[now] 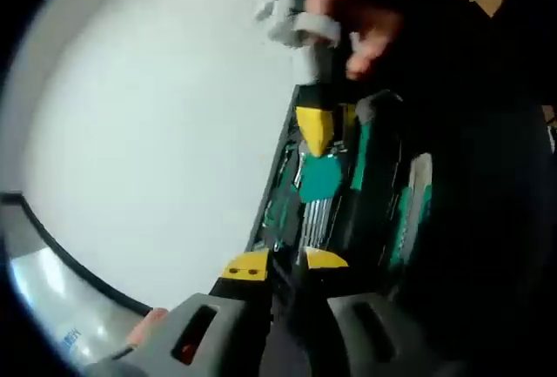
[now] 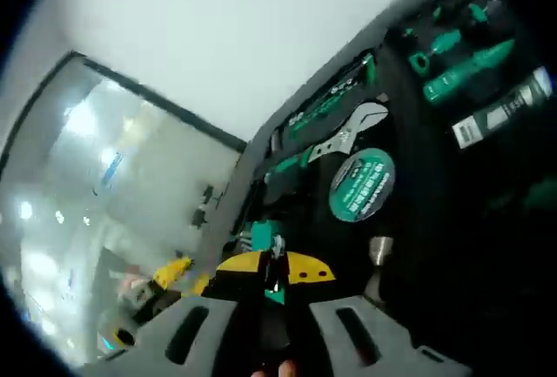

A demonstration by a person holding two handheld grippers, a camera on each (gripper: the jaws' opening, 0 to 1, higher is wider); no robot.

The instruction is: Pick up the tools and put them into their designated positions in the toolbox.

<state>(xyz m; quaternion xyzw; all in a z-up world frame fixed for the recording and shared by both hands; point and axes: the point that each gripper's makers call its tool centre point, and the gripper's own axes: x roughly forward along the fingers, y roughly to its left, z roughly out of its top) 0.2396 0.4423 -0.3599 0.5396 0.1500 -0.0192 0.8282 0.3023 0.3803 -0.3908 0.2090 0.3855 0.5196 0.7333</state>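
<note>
Two grippers over toolbox (image 2: 409, 212): right gripper (image 2: 275, 265) clamped on green-handled tool (image 2: 264, 239); left gripper (image 1: 285, 263) nearly closed, grasp unclear.

In the right gripper view the toolbox (image 2: 435, 246) lies on the table (image 2: 226, 37). In it, the wrench (image 2: 352, 133) sits at eleven o'clock from the round tape measure (image 2: 361, 185) (screwdrivers (image 2: 466, 68) at two o'clock).

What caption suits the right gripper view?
Yellow-tipped right gripper clamped on a small green-handled tool over the open black toolbox.
</note>
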